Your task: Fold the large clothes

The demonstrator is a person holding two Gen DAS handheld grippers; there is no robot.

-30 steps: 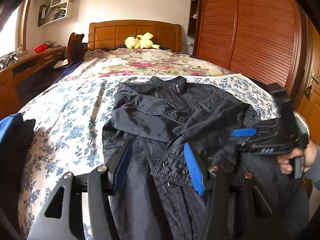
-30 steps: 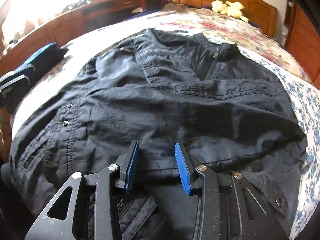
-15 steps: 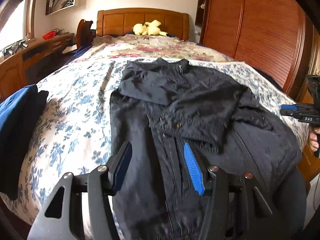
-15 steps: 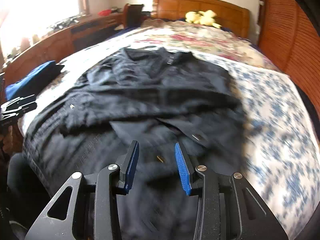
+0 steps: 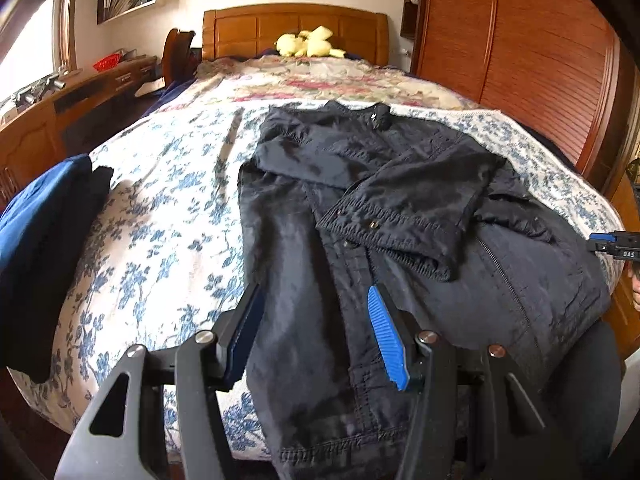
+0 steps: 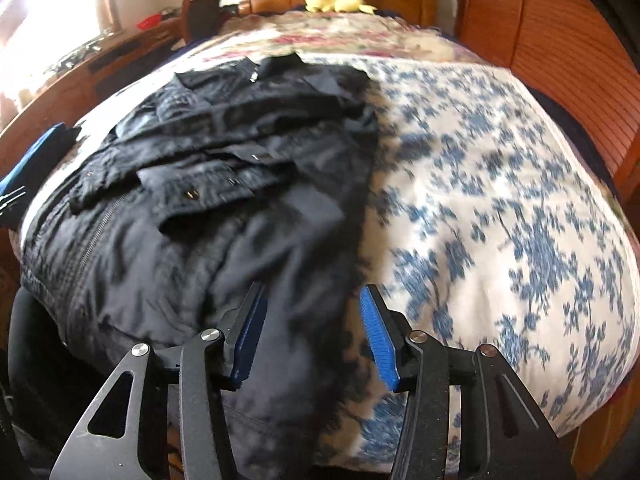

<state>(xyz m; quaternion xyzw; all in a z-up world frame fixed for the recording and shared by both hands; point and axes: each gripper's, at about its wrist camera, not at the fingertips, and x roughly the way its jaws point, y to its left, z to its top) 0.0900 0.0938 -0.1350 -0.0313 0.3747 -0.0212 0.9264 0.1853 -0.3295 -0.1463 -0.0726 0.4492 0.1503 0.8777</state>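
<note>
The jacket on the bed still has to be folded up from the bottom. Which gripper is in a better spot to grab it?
Probably both. The left gripper hangs open over the jacket hem at one side; the right gripper, whose jaws have just been opening, hangs open over the other edge, nothing gripped.

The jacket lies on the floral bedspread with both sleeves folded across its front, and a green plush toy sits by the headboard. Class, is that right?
Not quite: the plush toy is yellow, as the left wrist view shows. The jacket does lie on the floral bedspread, sleeves folded across its front.
</note>
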